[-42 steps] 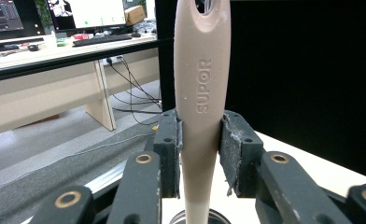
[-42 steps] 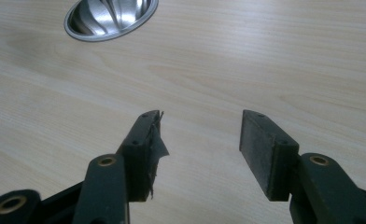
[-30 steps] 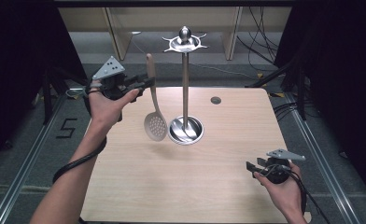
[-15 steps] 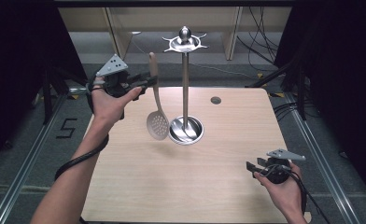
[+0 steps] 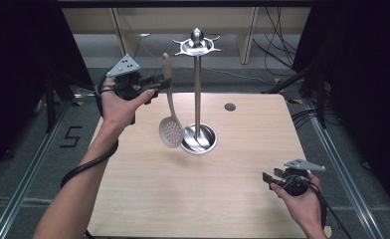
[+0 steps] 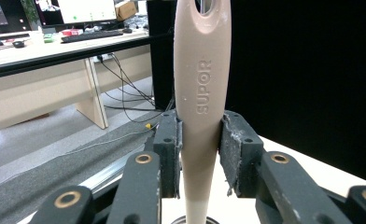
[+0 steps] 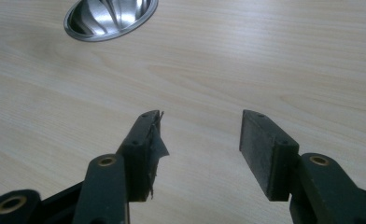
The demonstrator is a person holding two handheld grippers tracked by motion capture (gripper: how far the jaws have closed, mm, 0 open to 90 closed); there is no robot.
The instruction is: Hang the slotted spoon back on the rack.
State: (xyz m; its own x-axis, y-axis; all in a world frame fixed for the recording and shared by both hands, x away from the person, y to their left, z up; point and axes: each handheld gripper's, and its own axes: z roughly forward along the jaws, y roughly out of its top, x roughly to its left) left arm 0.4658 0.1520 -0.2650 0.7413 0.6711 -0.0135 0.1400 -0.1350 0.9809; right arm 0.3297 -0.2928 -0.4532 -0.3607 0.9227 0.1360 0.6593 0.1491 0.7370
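A slotted spoon (image 5: 171, 133) with a beige handle and a perforated metal head hangs upright above the table, just left of the metal stand's pole (image 5: 197, 94). My left gripper (image 5: 159, 82) is shut on the handle's upper part. In the left gripper view both pads (image 6: 169, 140) press the beige handle (image 6: 200, 93), which is marked SUPOR. The stand has a round shiny base (image 5: 199, 139) and a ring of hooks at the top (image 5: 197, 46). My right gripper (image 5: 268, 180) rests low near the table's front right, jaws open and empty (image 7: 202, 135).
The light wooden table (image 5: 193, 199) has a small dark round hole (image 5: 230, 106) near its far edge. The stand's base (image 7: 109, 18) lies ahead of the right gripper. Black curtains, cables and desk legs surround the table.
The left hand has carried the spoon slightly to the right, closer to the stand's pole. The right hand has stayed still.
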